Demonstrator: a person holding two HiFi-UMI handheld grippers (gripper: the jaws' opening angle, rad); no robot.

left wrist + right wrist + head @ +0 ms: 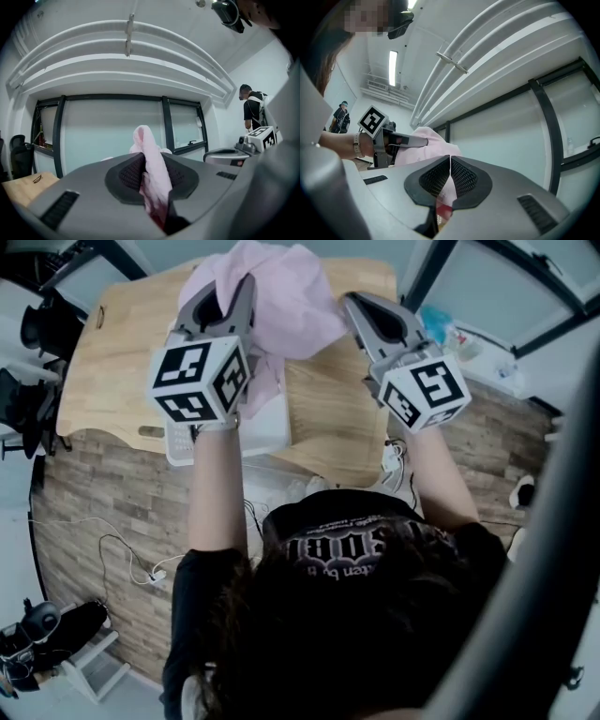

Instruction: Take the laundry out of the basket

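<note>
The left gripper (151,164) has its jaws closed tight on a fold of the pink garment (291,296). The right gripper (449,174) pinches another edge, its jaws almost meeting. The garment hangs between them, above the white basket (267,432) on the wooden surface (122,352).

The cloth (281,296) hangs over the table (112,362), between 2 grippers: the left gripper (228,292) at its left, the right gripper (352,304) at its right. The basket (267,427) sits at the table's near edge, under the left gripper.
</note>
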